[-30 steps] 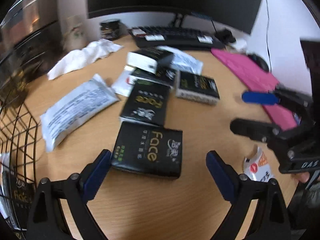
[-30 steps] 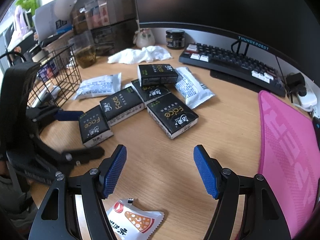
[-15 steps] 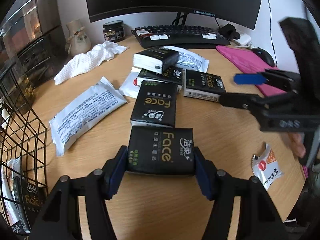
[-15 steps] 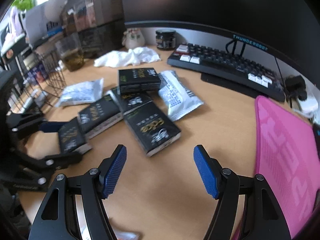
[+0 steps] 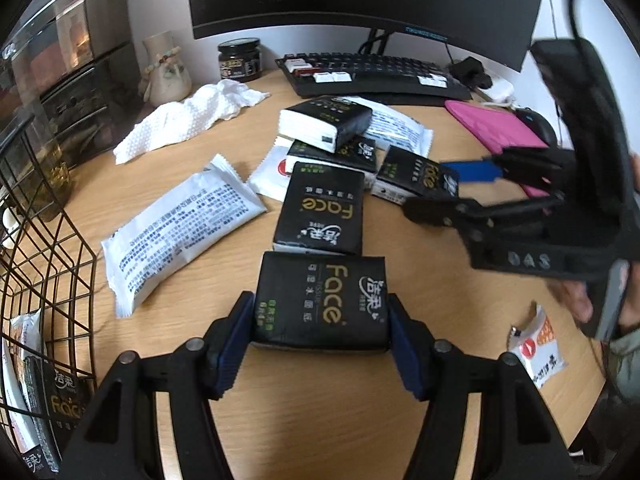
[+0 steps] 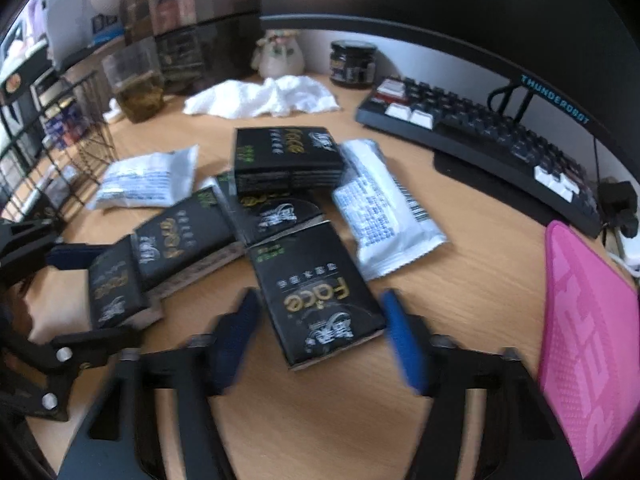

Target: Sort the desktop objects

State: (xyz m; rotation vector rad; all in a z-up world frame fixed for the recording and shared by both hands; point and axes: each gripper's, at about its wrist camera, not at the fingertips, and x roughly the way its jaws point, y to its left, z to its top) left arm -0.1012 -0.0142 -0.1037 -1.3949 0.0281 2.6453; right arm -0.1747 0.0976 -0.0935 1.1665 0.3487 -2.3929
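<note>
Several black "Face" tissue packs lie on the wooden desk. My left gripper [image 5: 320, 340] is shut on the nearest pack [image 5: 320, 300]; both blue pads press its short sides while it rests on the desk. In the right wrist view that gripper [image 6: 82, 300] and its pack [image 6: 114, 292] sit at the left. My right gripper [image 6: 320, 332] straddles another black pack [image 6: 320, 296] and its jaws are closing; a small gap still shows at the left pad. In the left wrist view the right gripper [image 5: 456, 190] reaches over that pack [image 5: 412, 176] from the right.
A wire basket [image 5: 40, 280] at the left holds tissue packs. White wipe packs [image 5: 176, 232] [image 6: 384, 208], a snack sachet [image 5: 536, 344], a white cloth [image 5: 188, 120], a jar [image 5: 239, 60], a keyboard [image 5: 372, 76], a pink mat [image 6: 588, 320] and a monitor surround the pile.
My left gripper closed on the nearest black pack and has stayed put. My right gripper moved left and forward until it straddled another pack, and its jaws narrowed.
</note>
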